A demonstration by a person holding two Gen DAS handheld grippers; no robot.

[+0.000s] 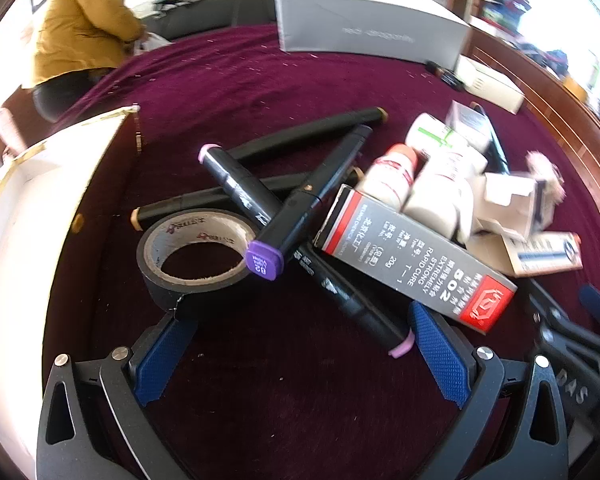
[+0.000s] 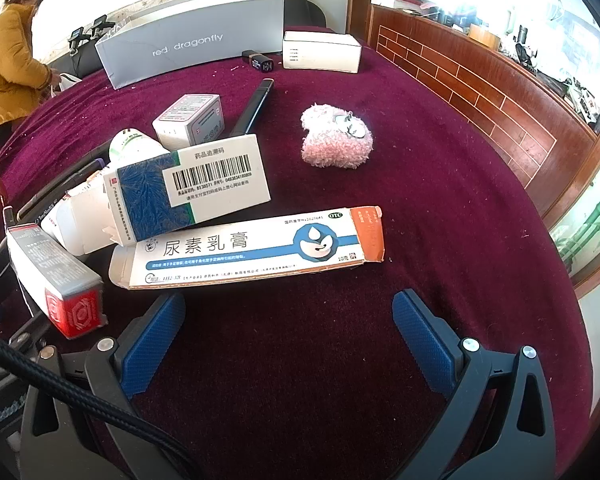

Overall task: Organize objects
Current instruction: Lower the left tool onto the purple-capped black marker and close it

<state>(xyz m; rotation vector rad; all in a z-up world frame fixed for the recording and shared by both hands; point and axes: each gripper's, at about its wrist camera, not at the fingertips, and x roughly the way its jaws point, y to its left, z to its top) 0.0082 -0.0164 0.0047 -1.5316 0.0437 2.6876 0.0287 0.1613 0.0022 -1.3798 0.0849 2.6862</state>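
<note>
Below, the left gripper [image 1: 296,344] is hovering with jaws spread wide and grasping nothing, its pads flanking a pile of black markers [image 1: 300,196] that are lying crossed beside a black tape roll [image 1: 192,256] and a grey-and-red glue box [image 1: 416,260]. Likewise, the right gripper [image 2: 290,340] is gaping empty above the maroon tablecloth [image 2: 440,208], just short of the ointment carton [image 2: 252,252] lying flat.

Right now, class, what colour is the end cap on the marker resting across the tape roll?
Purple, with pale lettering; the marker's end cap shows best in the left wrist view.
</note>
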